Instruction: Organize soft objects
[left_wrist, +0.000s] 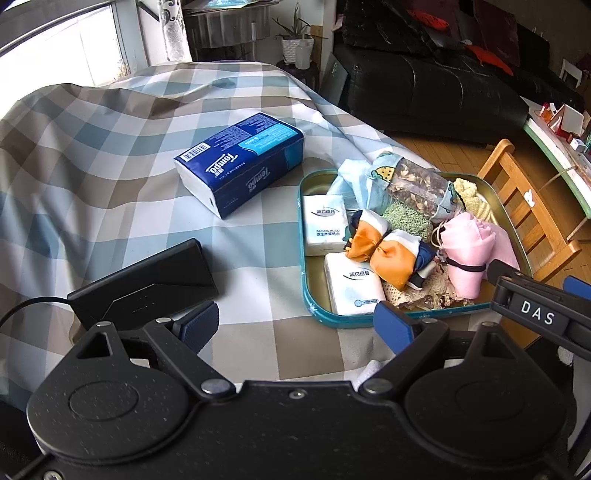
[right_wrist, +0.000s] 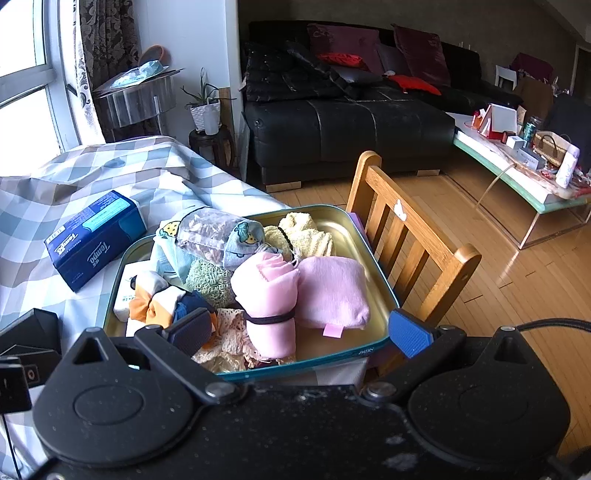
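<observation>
A teal-rimmed tin tray (left_wrist: 306, 280) (right_wrist: 356, 230) sits at the right edge of the checked tablecloth, full of soft things. It holds two white tissue packs (left_wrist: 325, 225), an orange, white and navy cloth (left_wrist: 384, 251), a banded pink cloth roll (right_wrist: 267, 295), a folded pink cloth (right_wrist: 332, 291), a bundle of face masks (right_wrist: 214, 236), knits and lace. A blue Tempo tissue pack (left_wrist: 240, 162) (right_wrist: 94, 236) lies on the cloth left of the tray. My left gripper (left_wrist: 295, 326) hangs open above bare cloth by the tray's near-left corner. My right gripper (right_wrist: 301, 330) is open over the tray's near edge, its pads wide of the pink roll.
A black device (left_wrist: 147, 284) with a cable lies on the cloth near my left gripper. A wooden chair (right_wrist: 406, 236) stands tight against the tray's right side. Beyond are a black sofa (right_wrist: 347, 125), wood floor and a cluttered low glass table (right_wrist: 517, 173).
</observation>
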